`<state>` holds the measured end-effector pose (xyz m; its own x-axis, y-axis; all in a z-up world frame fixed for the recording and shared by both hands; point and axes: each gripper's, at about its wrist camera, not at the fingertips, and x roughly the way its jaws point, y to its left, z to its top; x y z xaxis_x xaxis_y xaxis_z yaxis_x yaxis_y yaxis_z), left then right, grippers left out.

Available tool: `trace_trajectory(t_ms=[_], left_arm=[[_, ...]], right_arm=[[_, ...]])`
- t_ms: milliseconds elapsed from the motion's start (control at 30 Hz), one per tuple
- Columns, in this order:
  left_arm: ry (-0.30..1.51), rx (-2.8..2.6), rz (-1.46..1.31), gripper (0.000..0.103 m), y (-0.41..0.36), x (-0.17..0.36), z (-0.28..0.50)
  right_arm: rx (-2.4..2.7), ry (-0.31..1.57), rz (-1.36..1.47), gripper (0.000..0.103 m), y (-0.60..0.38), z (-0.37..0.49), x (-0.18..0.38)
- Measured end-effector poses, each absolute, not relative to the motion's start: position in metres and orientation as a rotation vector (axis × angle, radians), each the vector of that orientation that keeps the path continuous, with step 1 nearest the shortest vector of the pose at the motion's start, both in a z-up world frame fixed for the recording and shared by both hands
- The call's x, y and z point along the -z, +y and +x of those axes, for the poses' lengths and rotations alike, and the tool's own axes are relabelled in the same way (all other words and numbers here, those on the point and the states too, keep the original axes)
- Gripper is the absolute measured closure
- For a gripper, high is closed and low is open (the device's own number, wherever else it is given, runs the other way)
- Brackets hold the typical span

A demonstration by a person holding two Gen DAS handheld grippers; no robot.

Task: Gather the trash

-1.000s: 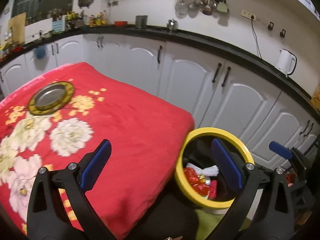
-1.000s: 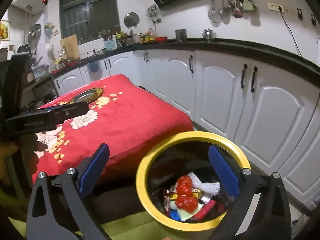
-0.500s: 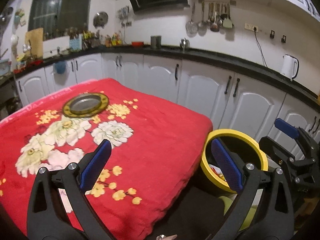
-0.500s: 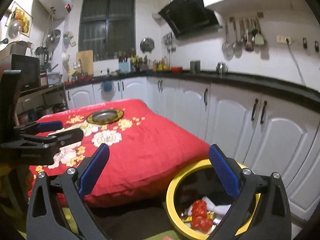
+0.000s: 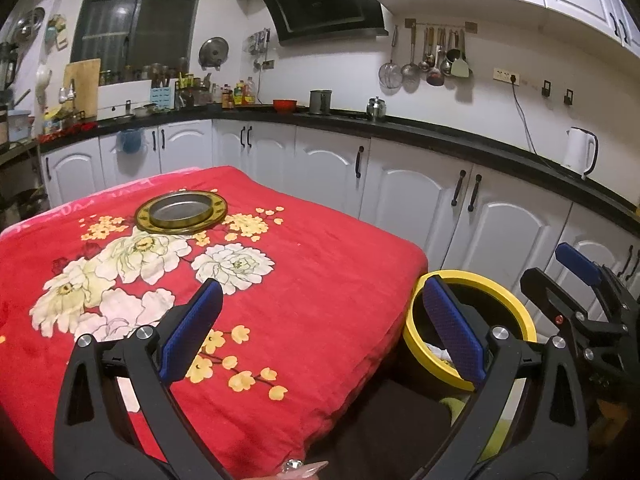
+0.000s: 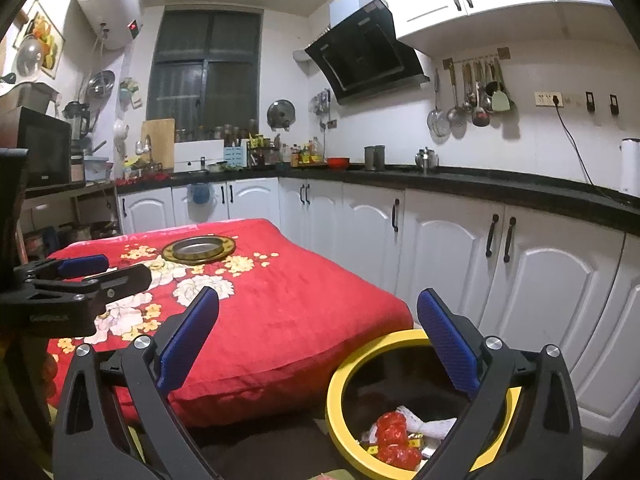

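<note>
White kitchen cabinets (image 5: 404, 196) under a black worktop (image 6: 500, 188) are seen behind a desk (image 5: 320, 300) covered by a red cloth printed with flowers. On the far part of the cloth a metal plate with a gold rim (image 5: 181, 212) is laid flat. A yellow-rimmed bin (image 6: 340, 392) is placed on the floor just beside the desk's near corner, and trash (image 6: 394, 436) is held inside it: red wrappers and a white crumpled piece. The left tongs (image 5: 320, 336) are held wide apart and empty above the desk's edge. The right tongs (image 6: 320, 344) are likewise spread wide with nothing between them, above the bin and the desk's corner. No trash is seen on the cloth.
</note>
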<state>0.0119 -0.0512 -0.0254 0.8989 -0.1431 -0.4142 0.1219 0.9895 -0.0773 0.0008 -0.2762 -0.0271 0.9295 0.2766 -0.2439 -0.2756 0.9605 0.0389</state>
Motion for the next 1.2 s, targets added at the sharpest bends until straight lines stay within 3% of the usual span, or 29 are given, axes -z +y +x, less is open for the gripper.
trace_trajectory(t_ms=[1200], left_arm=[[0.437, 0.134, -0.047, 0.011, -0.051, 0.028, 0.012]], right_arm=[[-0.273, 0.273, 0.015, 0.006, -0.272, 0.003, 0.041]])
